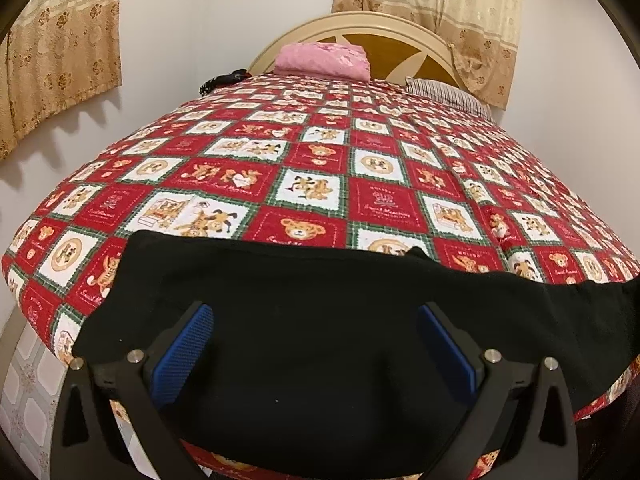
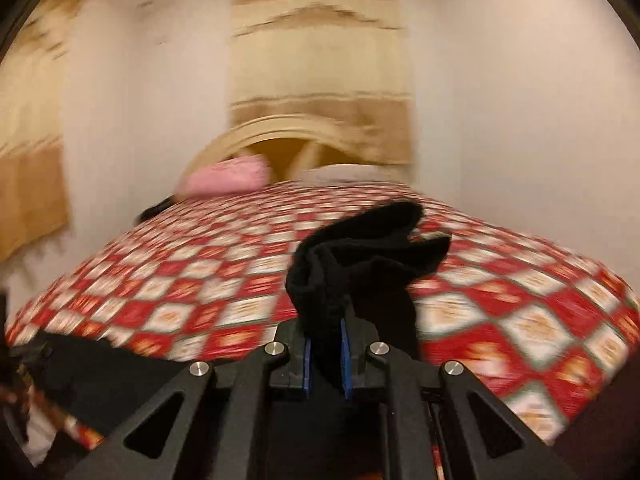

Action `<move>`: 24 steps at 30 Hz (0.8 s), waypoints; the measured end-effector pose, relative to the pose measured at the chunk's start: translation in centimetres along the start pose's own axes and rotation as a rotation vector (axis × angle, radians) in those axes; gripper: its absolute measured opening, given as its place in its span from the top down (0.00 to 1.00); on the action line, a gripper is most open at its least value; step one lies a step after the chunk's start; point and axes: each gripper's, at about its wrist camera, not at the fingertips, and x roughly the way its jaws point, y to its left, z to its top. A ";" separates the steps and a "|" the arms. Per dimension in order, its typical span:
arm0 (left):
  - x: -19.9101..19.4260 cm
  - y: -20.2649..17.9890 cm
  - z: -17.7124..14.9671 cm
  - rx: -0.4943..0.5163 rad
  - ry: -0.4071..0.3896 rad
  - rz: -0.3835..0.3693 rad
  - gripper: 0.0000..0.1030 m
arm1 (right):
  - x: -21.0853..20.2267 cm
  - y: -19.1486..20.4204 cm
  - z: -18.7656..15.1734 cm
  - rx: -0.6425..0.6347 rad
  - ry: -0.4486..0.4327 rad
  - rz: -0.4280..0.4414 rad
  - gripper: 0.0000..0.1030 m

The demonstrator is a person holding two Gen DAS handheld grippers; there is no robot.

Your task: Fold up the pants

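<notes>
1. Left wrist view: my left gripper hangs over the near edge of the bed, the landmark for everything here. Its blue pads stand wide apart with nothing pinched. The black pants lie flat beneath and between them, but the pads do not press on the cloth.

2. I judge I keep this hand low and open over the flat part so it can pin or take that end while the other hand works. The pants sit at the near edge of the bed, stretching toward its right side, well apart from the pink folded cloth at the headboard end.

3. Here the pants look matt black, smooth and spread, with one small peak in the far hem. No seams or pockets can be made out.

4. Right wrist view: my right gripper has its pads close together, clamped on a bunch of the pants. The view is blurred by motion.

5. I judge this end is held lifted above the bed so it can be carried over for a fold. Here the cloth looks rumpled and thick, flopping forward past the fingertips, and more black fabric lies at the near-left edge of the bed.
</notes>
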 end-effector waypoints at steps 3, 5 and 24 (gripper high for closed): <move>-0.1 0.4 -0.1 -0.002 -0.004 0.002 0.00 | 2.2 6.7 -2.3 -0.110 0.059 0.134 0.89; -0.3 0.9 -0.1 -0.007 -0.013 0.012 0.00 | 3.5 10.2 -4.2 -0.168 0.105 0.189 0.89; 1.8 2.9 -0.7 -0.037 0.035 0.011 0.00 | 5.9 21.6 -13.4 -0.554 0.149 0.195 0.86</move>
